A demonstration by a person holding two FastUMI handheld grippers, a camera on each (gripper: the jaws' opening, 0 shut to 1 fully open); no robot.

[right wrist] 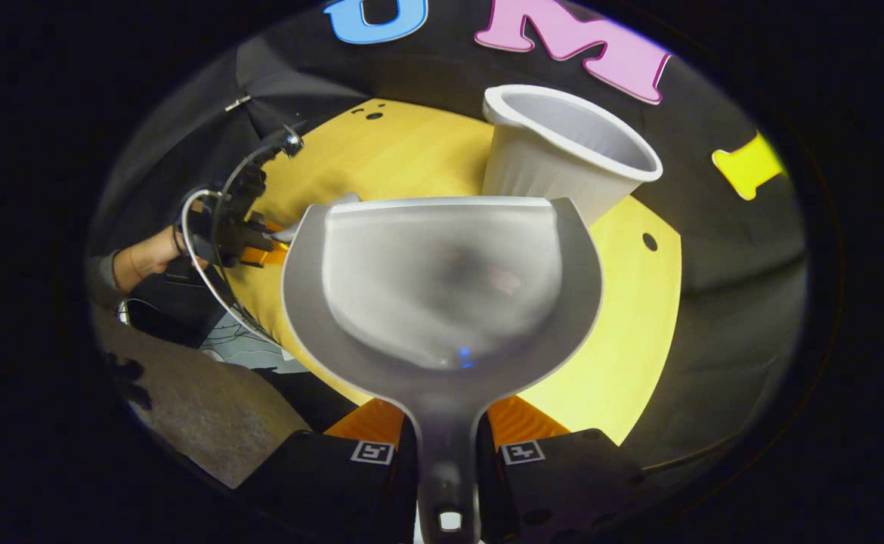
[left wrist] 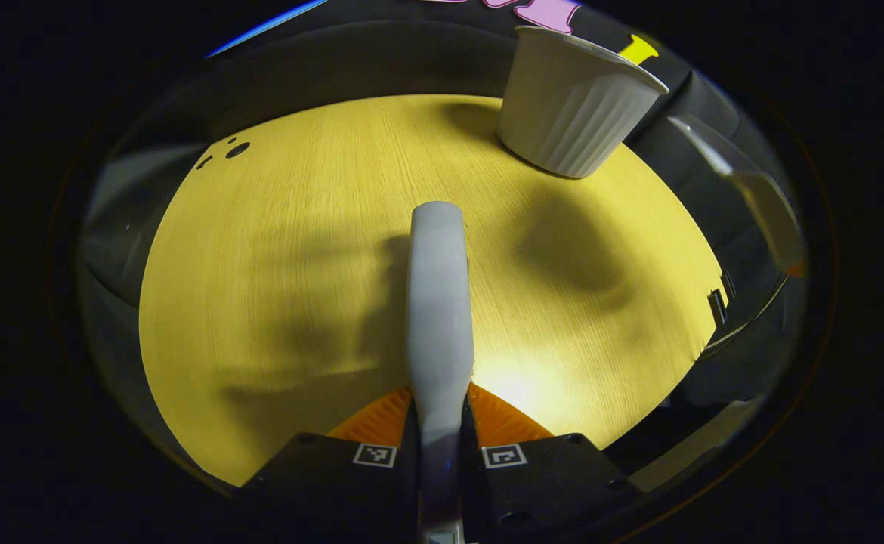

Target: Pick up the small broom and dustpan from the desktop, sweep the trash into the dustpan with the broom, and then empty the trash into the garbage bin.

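My left gripper [left wrist: 438, 412] is shut on the pale grey broom [left wrist: 438, 302], which points straight ahead above the yellow desktop [left wrist: 276, 264]. The white ribbed garbage bin [left wrist: 570, 106] stands at the table's far right. The handle of the grey dustpan [right wrist: 442, 279] is clamped in my right gripper [right wrist: 442, 423], with the pan held level just in front of the bin [right wrist: 563, 151]. Something faint and blurred lies inside the pan. In the right gripper view a hand holds the left gripper [right wrist: 249, 242] at the left, with the broom's tip [right wrist: 285, 236] beside the pan. The dustpan's edge [left wrist: 752, 189] shows far right.
Small dark holes mark the desktop at its far left [left wrist: 236, 149] and near the bin [right wrist: 649, 242]. Cables loop around the left gripper [right wrist: 208, 279]. Black cloth surrounds the table, and grey floor [right wrist: 200, 423] shows below its edge.
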